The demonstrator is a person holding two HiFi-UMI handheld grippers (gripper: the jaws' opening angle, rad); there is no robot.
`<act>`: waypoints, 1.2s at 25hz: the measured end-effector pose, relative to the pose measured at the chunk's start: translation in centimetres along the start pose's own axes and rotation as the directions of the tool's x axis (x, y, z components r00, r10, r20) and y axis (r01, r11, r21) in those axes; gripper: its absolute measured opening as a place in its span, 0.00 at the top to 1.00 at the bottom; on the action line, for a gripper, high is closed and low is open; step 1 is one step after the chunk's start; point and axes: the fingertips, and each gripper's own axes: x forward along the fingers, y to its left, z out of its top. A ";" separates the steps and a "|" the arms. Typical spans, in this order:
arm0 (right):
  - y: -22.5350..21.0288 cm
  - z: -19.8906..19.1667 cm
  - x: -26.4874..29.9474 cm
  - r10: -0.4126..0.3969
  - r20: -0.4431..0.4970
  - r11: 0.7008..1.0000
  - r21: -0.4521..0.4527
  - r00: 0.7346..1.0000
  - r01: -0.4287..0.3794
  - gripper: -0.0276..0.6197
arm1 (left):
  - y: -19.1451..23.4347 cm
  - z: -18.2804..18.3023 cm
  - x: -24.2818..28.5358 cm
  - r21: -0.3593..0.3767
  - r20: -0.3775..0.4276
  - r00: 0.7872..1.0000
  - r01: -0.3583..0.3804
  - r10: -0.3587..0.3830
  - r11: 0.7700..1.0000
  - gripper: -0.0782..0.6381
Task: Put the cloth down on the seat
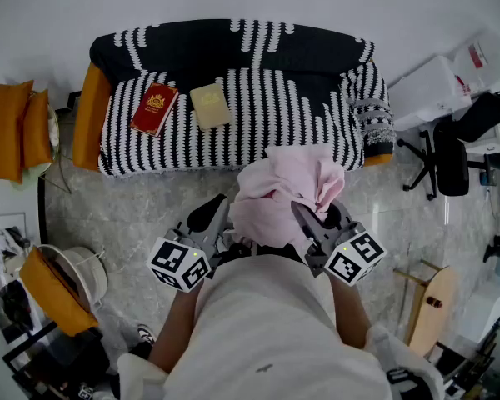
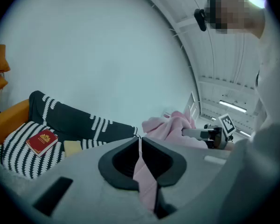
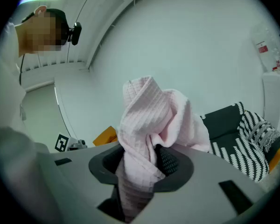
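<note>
The pink waffle-weave cloth (image 1: 283, 192) hangs bunched in the air above the grey stone floor (image 1: 142, 198), not touching the black-and-white striped sofa seat (image 1: 267, 127) that lies at 12 o'clock from it. The left gripper (image 2: 139, 143) has its fingers (image 2: 170, 164) clenched on a thin edge of the cloth, which runs down between them. The right gripper (image 3: 147, 155) has its fingers (image 3: 175, 166) grasping a thick twisted fold, the rest billowing above them. On the seat, at 10 o'clock from the cloth, a red booklet (image 1: 154, 108) and a pale yellow book (image 1: 210, 105) lie side by side, apart.
</note>
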 end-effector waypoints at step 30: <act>5.4 -1.5 -2.8 0.081 0.007 0.997 -0.010 0.997 -0.081 0.73 | -4.3 -1.2 -3.2 0.044 0.029 0.999 0.029 -0.030 0.999 0.85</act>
